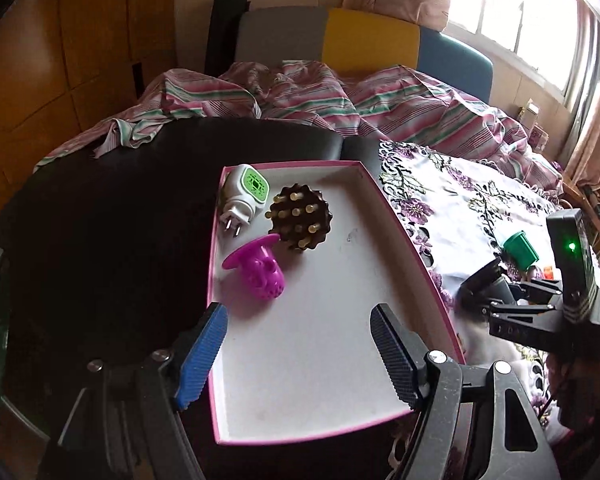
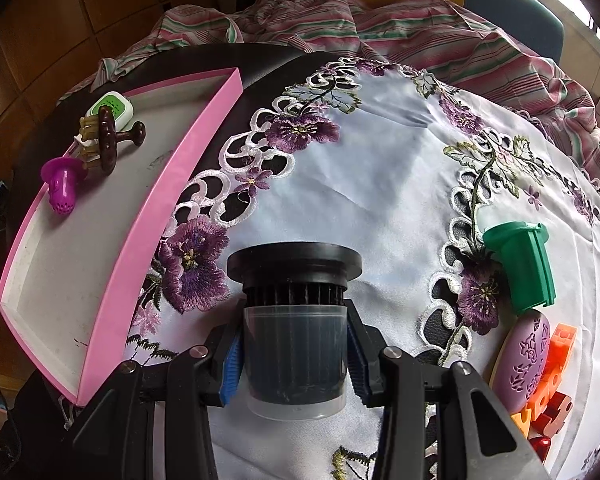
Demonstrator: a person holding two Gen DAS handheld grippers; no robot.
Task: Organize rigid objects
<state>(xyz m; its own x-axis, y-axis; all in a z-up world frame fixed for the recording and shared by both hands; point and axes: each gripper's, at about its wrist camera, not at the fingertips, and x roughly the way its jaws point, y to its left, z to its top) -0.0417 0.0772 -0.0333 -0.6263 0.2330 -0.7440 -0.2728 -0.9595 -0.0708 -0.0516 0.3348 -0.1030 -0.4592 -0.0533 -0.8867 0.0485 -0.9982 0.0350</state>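
Jaws of R gripper point(image 2: 296, 364) clamp black filter point(image 2: 295, 308), green cap point(image 2: 520, 264) nearby

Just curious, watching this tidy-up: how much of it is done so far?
Three things already lie in the pink tray: a white plug-in, a brown spiky massager and a purple strainer. The right gripper grips a black filter. The green piece and toys remain outside. The left gripper is open.
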